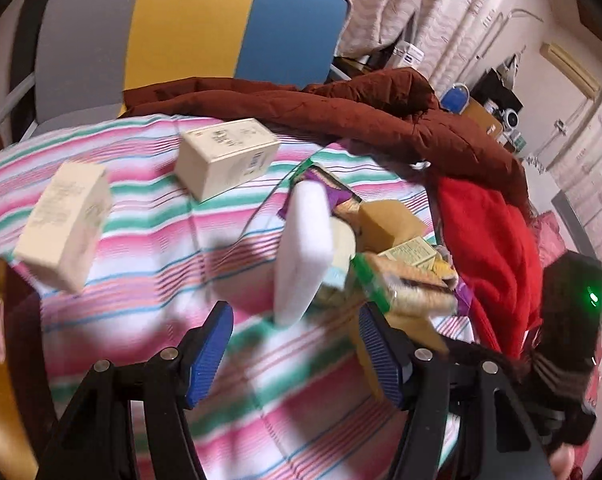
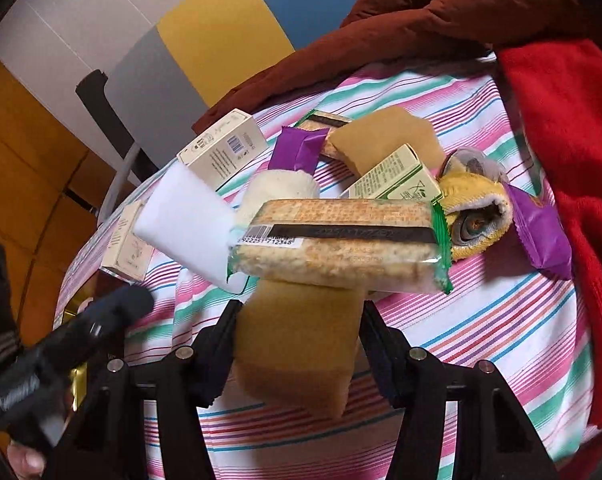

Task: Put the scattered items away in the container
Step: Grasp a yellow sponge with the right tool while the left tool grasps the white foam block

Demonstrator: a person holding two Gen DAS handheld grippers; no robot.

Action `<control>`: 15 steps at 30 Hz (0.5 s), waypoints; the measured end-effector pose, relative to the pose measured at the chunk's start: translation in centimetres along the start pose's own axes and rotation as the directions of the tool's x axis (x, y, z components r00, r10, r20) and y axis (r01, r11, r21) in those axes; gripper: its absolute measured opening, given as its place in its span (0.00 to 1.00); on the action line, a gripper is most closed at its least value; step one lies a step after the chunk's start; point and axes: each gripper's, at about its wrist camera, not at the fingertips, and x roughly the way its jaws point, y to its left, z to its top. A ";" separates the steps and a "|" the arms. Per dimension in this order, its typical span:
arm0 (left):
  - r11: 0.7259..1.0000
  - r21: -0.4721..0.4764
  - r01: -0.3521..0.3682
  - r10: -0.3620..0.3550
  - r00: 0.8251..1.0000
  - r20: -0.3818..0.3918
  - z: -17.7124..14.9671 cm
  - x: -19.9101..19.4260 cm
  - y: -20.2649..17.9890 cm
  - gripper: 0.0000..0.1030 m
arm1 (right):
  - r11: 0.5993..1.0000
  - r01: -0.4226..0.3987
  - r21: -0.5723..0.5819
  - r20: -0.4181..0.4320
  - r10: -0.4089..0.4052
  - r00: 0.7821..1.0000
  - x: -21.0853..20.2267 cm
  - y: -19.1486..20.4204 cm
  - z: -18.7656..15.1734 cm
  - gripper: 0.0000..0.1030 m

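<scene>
Sponge (image 2: 297, 344): tan, blocky, porous, clamped in right claw (image 2: 299, 312). Left claw (image 1: 295, 336) wide, empty, over striped cloth (image 1: 161, 240).

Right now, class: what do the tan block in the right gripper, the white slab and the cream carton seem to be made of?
Tan block: probably sponge foam, matte and porous-looking. White slab: possibly dense foam, smooth and matte; unclear. Cream carton: printed cardboard, with crisp folded edges and a barcode.

Home, prob. bedroom/living rm: curtains (image 1: 421, 12) far right, coats (image 1: 381, 120) dumped on striped tablecloth (image 1: 141, 240), wall AC (image 1: 569, 68)
</scene>
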 end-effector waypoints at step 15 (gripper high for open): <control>1.000 0.004 -0.001 0.001 1.000 0.018 1.7 1.9 0.9 0.17 | 0.999 0.020 -0.031 -0.018 -0.021 1.000 0.3 0.3 0.0 0.57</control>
